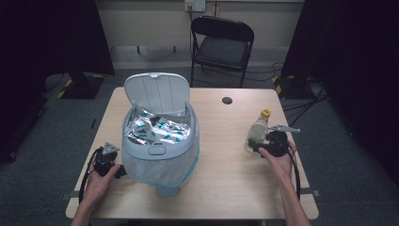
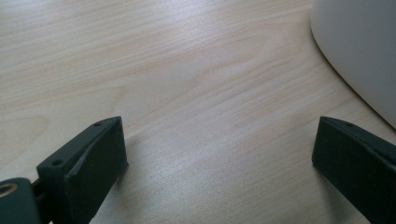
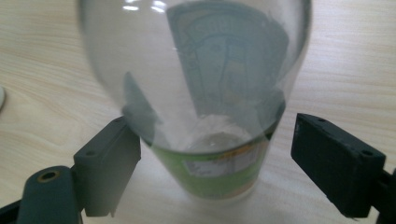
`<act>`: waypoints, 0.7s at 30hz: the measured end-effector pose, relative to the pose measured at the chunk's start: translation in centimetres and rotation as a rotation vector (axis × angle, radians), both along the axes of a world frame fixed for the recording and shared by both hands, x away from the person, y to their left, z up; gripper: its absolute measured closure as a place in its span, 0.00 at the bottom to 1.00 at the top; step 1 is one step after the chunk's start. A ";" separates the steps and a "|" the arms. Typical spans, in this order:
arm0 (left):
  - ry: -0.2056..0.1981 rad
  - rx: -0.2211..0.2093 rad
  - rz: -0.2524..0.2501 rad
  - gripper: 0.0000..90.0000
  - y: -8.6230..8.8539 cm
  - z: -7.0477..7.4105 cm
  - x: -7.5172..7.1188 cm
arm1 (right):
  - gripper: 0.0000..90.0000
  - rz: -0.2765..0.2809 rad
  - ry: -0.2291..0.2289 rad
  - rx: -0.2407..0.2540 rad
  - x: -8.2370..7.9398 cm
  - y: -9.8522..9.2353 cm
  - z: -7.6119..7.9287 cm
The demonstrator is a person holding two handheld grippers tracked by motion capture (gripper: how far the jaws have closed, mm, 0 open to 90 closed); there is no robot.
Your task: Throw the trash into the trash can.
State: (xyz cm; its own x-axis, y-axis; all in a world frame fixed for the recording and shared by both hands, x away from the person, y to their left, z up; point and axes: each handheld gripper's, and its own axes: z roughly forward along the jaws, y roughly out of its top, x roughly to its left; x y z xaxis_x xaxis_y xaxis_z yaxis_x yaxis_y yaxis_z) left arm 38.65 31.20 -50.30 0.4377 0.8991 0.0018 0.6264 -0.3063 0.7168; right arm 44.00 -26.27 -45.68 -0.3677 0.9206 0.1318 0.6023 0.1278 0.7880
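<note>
High view: a bottle with a yellow cap stands upright on the right part of the table, and the right gripper is at its base, held by the person's right hand. Right gripper view: the jaws stand apart on either side of the bottle's lower part; the left one looks close against the plastic, the right one clear of it, so nothing is clamped. Left gripper rests low on the table just beside the white bin, whose lid is up and which holds a silvery bag. Its jaws are wide apart over bare wood, with the bin's wall at the edge.
</note>
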 end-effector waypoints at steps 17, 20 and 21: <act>0.003 0.000 -0.003 0.02 0.0 0.0 0.1 | 0.30 0.041 -0.004 -0.082 1.1 1.3 -1.5; 0.001 -0.005 0.000 0.02 0.0 0.0 0.0 | 0.30 0.054 -0.001 -0.077 0.7 1.6 -1.5; 0.001 -0.003 -0.001 0.02 0.0 0.0 0.0 | 0.30 0.062 -0.002 -0.083 0.5 1.8 -1.4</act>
State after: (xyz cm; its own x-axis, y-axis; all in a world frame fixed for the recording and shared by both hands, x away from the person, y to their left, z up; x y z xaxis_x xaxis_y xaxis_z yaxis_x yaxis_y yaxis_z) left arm 38.70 31.18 -50.32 0.4389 0.8985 -0.0016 0.6271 -0.3050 0.7168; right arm 44.53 -24.46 -47.12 -0.4248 0.9036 0.0550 0.5899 0.2301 0.7740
